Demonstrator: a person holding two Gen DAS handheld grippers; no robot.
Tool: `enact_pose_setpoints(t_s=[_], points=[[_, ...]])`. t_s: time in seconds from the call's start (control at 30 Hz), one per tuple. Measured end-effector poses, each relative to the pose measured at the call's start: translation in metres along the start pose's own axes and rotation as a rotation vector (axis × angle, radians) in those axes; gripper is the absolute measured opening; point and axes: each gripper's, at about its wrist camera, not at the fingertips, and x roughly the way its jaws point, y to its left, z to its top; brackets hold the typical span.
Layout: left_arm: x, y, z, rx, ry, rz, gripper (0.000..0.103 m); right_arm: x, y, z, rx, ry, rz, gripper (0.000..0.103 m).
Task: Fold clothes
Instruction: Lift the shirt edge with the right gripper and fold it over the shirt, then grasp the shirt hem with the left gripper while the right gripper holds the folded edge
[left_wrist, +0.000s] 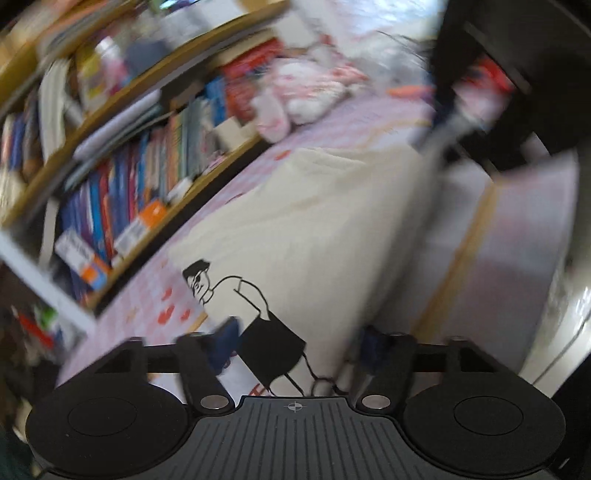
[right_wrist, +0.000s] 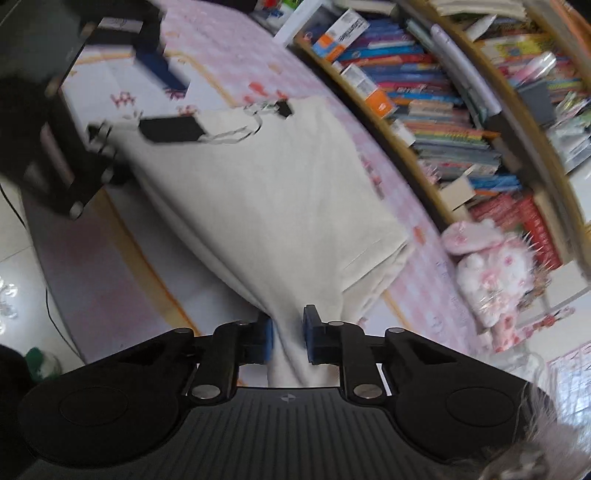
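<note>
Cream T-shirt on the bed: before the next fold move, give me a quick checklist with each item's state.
1. Right gripper pinching the cream T-shirt: ok, cloth bunched between its pads.
2. Left gripper gripping the shirt: not ok, jaws apart over the printed figure.
3. Shirt lying on the pink bedspread: ok.
4. Plush toy away from the shirt: ok.
5. Layers aligned underneath: cannot tell.

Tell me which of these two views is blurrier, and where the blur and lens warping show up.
Left wrist view is blurrier: the bookshelf and plush toy smear with motion, while the drawing on the cream shirt stays fairly crisp. Right wrist view is sharper on the shirt; the left gripper is smeared. Fisheye bends the shelves into arcs in both.
</note>
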Motion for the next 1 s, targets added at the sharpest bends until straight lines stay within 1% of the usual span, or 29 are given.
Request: enact_pose_setpoints(t_s=[0.03, 0.1, 0.13, 0.17, 0.23, 0.3, 0.33, 0.37, 0.4, 0.53, 0.6, 0.67, 0.73, 0.9, 1.0], points=[[-0.001, -0.004, -0.002, 0.028, 0.000, 0.008, 0.044, -0.001, 0.000, 0.002, -0.004, -0.008, -0.012, 0.015], [-0.004, -0.010, -0.007, 0.065, 0.002, 0.022, 0.039, -0.004, -0.001, 0.004, -0.015, -0.020, -0.031, 0.015], [-0.005, -0.012, -0.010, 0.079, 0.003, 0.028, 0.033, -0.005, -0.001, 0.004, -0.022, -0.022, -0.036, 0.015], [-0.006, -0.014, -0.012, 0.091, 0.003, 0.032, 0.029, -0.005, -0.001, 0.004, -0.031, -0.023, -0.040, 0.015], [-0.009, -0.014, -0.015, 0.111, -0.012, 0.023, 0.026, -0.005, 0.003, 0.000, -0.060, -0.020, -0.045, 0.017], [-0.011, -0.014, -0.017, 0.133, -0.018, 0.028, 0.026, -0.003, 0.009, -0.007, -0.102, -0.019, -0.056, 0.024], [-0.012, -0.014, -0.017, 0.153, -0.019, 0.032, 0.026, -0.003, 0.014, -0.010, -0.131, -0.020, -0.068, 0.032], [-0.012, -0.015, -0.018, 0.173, -0.020, 0.035, 0.026, -0.001, 0.018, -0.014, -0.165, -0.021, -0.080, 0.037], [-0.012, -0.016, -0.018, 0.195, -0.022, 0.036, 0.026, 0.001, 0.022, -0.019, -0.206, -0.023, -0.090, 0.037], [-0.012, -0.017, -0.020, 0.239, -0.022, 0.033, 0.029, 0.008, 0.032, -0.034, -0.337, -0.017, -0.112, 0.036], [-0.011, -0.017, -0.021, 0.248, -0.022, 0.030, 0.029, 0.010, 0.036, -0.041, -0.382, -0.012, -0.114, 0.033], [-0.011, -0.018, -0.022, 0.257, -0.023, 0.030, 0.029, 0.011, 0.040, -0.047, -0.419, -0.014, -0.110, 0.027], [-0.011, -0.018, -0.022, 0.270, -0.024, 0.028, 0.029, 0.012, 0.044, -0.051, -0.453, -0.014, -0.108, 0.025], [-0.013, -0.019, -0.024, 0.315, -0.031, 0.017, 0.029, 0.013, 0.048, -0.058, -0.470, -0.014, -0.099, 0.019], [-0.014, -0.020, -0.026, 0.343, -0.037, -0.009, 0.023, 0.015, 0.053, -0.059, -0.471, -0.016, -0.102, 0.017]])
